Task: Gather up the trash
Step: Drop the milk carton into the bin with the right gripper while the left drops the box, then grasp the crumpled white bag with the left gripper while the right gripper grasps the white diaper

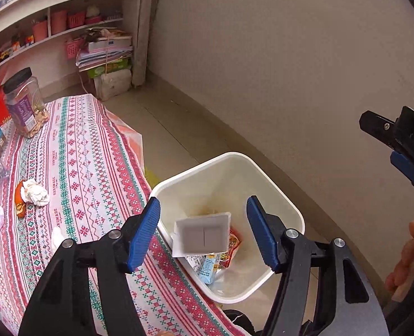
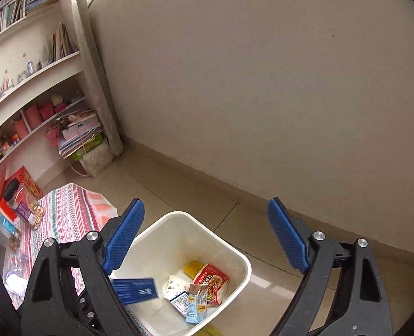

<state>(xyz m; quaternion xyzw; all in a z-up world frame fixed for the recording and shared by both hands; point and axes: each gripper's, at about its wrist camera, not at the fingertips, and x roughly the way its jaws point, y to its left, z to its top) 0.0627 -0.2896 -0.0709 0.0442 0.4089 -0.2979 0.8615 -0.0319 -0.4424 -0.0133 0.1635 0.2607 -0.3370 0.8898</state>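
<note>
One bin (image 2: 243, 263) – four wrappers inside, two boxes falling.

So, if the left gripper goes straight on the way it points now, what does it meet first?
Most likely the white tray seen between the open fingers of the left gripper, lying in or dropping into the white bin. Depth is unclear.

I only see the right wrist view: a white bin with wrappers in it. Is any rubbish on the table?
Observer: Yes, a crumpled white paper lies on the tablecloth.
Operator: Anything next to it?
Observer: An orange wrapper, right against its left side.
Operator: What about the other gripper?
Observer: The left gripper hangs open above the bin, its pads pressing on nothing.
</note>
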